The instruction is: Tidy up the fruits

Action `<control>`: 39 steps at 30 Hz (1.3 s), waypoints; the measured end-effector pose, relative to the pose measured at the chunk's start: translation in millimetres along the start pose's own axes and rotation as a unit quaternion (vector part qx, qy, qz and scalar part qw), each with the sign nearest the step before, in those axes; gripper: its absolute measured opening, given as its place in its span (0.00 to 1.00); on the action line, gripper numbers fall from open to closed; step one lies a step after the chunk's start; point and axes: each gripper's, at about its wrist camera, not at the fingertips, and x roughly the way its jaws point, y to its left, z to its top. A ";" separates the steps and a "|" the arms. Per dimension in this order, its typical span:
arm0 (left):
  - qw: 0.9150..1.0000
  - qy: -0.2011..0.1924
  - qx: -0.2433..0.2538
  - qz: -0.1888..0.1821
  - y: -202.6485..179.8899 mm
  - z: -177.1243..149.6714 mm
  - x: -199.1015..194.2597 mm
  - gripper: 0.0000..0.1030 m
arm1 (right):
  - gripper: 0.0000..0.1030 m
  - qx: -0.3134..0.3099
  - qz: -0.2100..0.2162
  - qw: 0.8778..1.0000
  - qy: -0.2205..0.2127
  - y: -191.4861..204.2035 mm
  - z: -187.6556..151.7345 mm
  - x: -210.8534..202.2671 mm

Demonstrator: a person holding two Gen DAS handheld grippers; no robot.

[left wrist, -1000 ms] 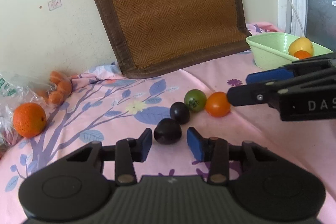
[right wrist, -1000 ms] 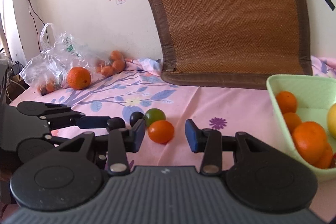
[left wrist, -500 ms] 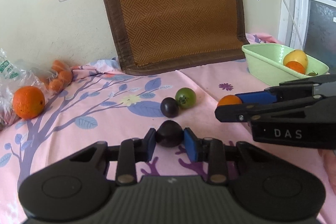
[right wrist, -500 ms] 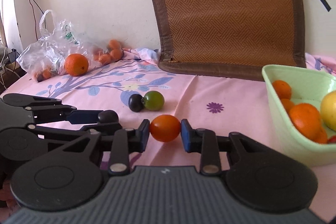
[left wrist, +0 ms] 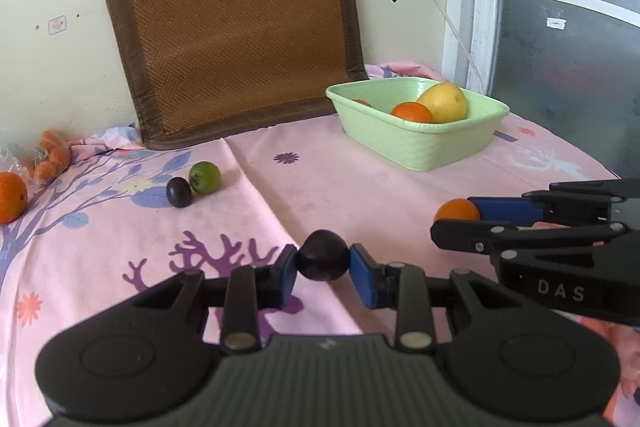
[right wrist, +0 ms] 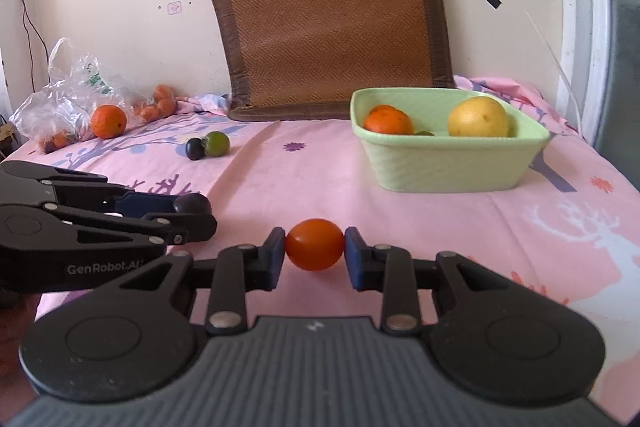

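Observation:
My left gripper (left wrist: 322, 269) is shut on a dark purple plum (left wrist: 322, 261) and holds it above the pink cloth. My right gripper (right wrist: 315, 255) is shut on a small orange fruit (right wrist: 315, 244), also lifted. Each gripper shows in the other's view: the right one with its orange fruit (left wrist: 457, 210), the left one with its plum (right wrist: 193, 203). A light green basket (left wrist: 420, 143) (right wrist: 452, 167) stands ahead to the right and holds an orange (right wrist: 388, 120) and a yellow fruit (right wrist: 478, 117). A second plum (left wrist: 179, 191) and a green fruit (left wrist: 205, 177) lie touching on the cloth to the left.
A large orange (right wrist: 108, 121) lies by a clear plastic bag (right wrist: 68, 99) with small orange fruits (right wrist: 160, 103) at the far left. A brown woven mat (right wrist: 332, 23) leans on the wall behind. A window frame (left wrist: 476, 7) is at the right.
Both grippers closed on their fruits, the left on the plum and the right on the orange fruit, then lifted them and moved right, toward the green basket.

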 end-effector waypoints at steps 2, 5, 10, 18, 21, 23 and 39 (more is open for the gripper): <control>1.000 0.005 0.005 0.001 -6.7 -2.2 2.9 0.29 | 0.36 -0.001 -0.003 1.000 0.006 -2.5 -5.8 0.9; 1.000 0.003 0.022 0.021 -14.7 -7.5 6.8 0.31 | 0.46 0.001 0.001 1.000 0.013 -2.2 -6.8 3.0; 0.999 0.004 0.018 0.036 -14.0 -8.3 6.6 0.40 | 0.57 -0.003 0.007 1.000 0.015 -1.1 -8.9 2.7; 0.999 0.002 0.014 0.040 -12.1 -9.2 6.0 0.43 | 0.59 0.000 0.010 1.000 0.014 -1.0 -10.6 1.8; 0.999 0.002 0.014 0.041 -12.0 -9.6 6.0 0.43 | 0.59 -0.001 0.010 1.000 0.014 -1.4 -10.7 1.9; 0.999 0.002 0.012 0.040 -11.2 -9.8 5.9 0.43 | 0.59 -0.002 0.009 1.000 0.014 -1.3 -11.4 1.8; 0.999 0.001 0.009 0.042 -9.6 -10.8 4.5 0.46 | 0.60 -0.007 0.005 1.000 0.014 -1.4 -11.6 1.6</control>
